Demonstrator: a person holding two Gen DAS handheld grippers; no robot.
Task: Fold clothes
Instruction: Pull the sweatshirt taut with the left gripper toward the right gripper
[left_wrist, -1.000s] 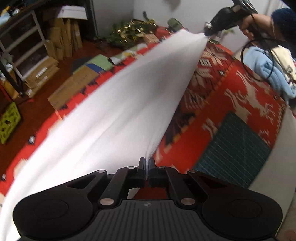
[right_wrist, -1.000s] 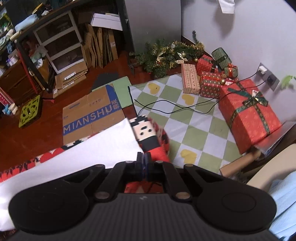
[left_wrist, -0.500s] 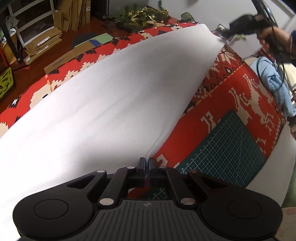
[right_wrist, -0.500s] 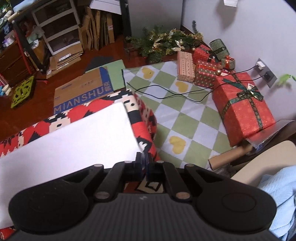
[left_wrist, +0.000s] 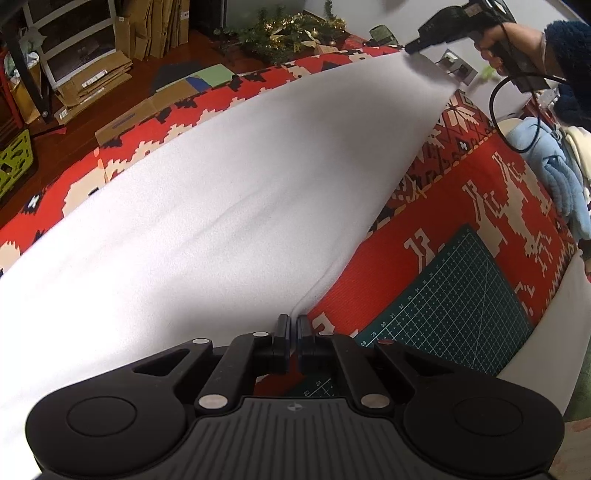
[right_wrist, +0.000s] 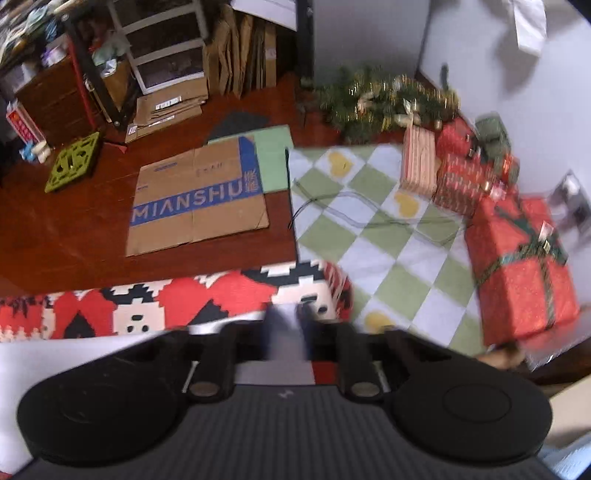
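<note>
A: Your left claw (left_wrist: 291, 325) is pinched shut on the near corner of the white cloth (left_wrist: 221, 206).

B: And your right claw (left_wrist: 410, 48)?

A: Clamped on the far corner. The held edge stretches taut between them, its long axis running from near to far right.

B: Where does the rest sit?

A: It drapes left over the red patterned bench (left_wrist: 480, 206), beside the green cutting mat (left_wrist: 458, 302).

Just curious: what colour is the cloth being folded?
Plain white cloth, no pattern; the left wrist view shows it best.
</note>
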